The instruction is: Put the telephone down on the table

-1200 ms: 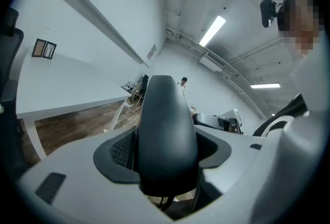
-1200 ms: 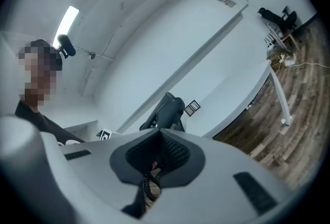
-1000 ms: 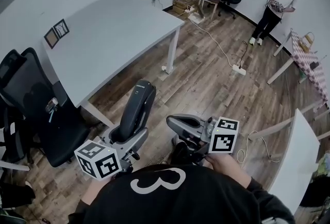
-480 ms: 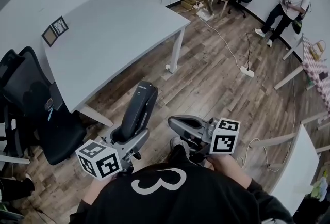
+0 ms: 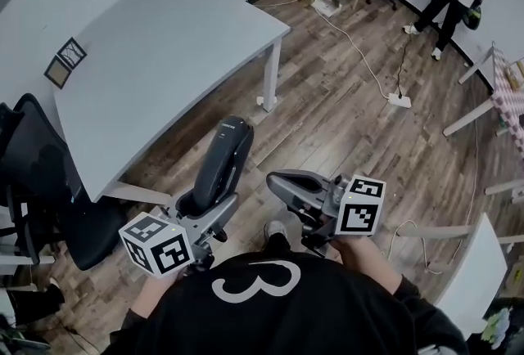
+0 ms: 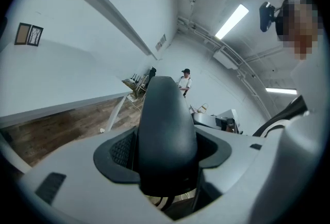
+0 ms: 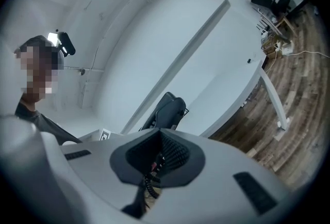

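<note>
— What is the person wearing?
— A black long-sleeved top, with a large white looped figure printed on it, at the bottom centre of the head view.
— And the tools?
— The left gripper and the right gripper have pale grey moulded shells and dark, mesh-textured pads. Each bears a white cube of black square markers, one cube at lower left and the other cube right of centre.
— Anything on the head?
— A small dark camera, at the upper right of the left gripper view.

Black telephone, pale grey table, brown plank floor (wood-grain streaks)
</note>
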A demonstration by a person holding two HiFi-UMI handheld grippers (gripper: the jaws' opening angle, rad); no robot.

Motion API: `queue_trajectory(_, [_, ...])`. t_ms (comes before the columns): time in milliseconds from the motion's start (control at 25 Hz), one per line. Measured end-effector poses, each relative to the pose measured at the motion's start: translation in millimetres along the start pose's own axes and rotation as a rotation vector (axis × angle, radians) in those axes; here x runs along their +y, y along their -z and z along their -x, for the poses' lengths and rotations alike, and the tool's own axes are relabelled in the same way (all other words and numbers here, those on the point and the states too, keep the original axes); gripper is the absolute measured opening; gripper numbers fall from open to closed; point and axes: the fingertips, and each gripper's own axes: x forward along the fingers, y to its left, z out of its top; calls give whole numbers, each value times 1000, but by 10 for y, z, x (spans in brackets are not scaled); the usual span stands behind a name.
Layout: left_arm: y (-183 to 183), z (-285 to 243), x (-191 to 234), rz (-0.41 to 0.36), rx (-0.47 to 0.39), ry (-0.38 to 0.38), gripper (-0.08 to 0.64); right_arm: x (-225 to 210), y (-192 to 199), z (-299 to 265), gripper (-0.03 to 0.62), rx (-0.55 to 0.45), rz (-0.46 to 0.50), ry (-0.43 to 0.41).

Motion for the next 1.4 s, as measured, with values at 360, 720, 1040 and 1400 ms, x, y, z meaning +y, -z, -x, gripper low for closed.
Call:
queue_trajectory(360, [-397, -792, -330, -50, -22, 15, 295, -437, -680, 566, 5, -55, 34, 14])
queue_trajectory(720, [-569, -1085, -446, -52, -50, 26, 296, -595, -923, 766, 5, -67, 47, 23])
queue_trajectory(1040, [-797, -1470, -130, -33, -47, 47, 295, -1003, -1163, 661, 5, -78, 14, 67])
queue_trajectory(1400, [-1472, -2197, 539, 1, -53, 83, 295, -1791, -1804, 222, 5, -62, 13, 110])
